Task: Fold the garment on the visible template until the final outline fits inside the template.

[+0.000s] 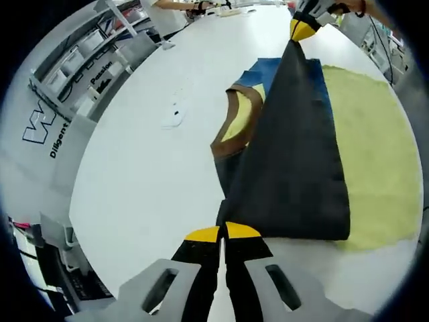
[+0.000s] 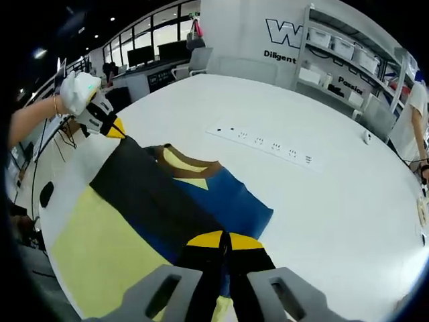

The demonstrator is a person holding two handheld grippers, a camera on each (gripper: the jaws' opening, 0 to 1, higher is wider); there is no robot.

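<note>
Left gripper view, items by size.

White table (image 1: 154,181): spreads ahead of the left gripper (image 1: 222,233) and off to its left.

Yellow template (image 1: 382,161): flat on the table, ahead and to the right of the left gripper; partly covered by the garment.

Garment (image 1: 295,154): dark panel with blue edging and a brown-trimmed neckline. It stretches from the left gripper's jaws straight ahead to the right gripper (image 1: 303,29) at the far end. Its right portion lies over the template; the neckline sits to the left.

Left gripper: jaws closed together, yellow tips pinching the near corner of the garment.

Right gripper view, same order.

Table (image 2: 322,194): extends ahead and to the right of the right gripper (image 2: 224,240).

Template (image 2: 100,248): to the left of the right gripper.

Garment (image 2: 167,194): runs from the right gripper's jaws ahead and leftward to the left gripper (image 2: 115,129), held by a gloved hand (image 2: 79,92).

Right gripper: jaws closed, clamping the garment's near edge.

Power strip (image 2: 268,144): on the table, well ahead.
</note>
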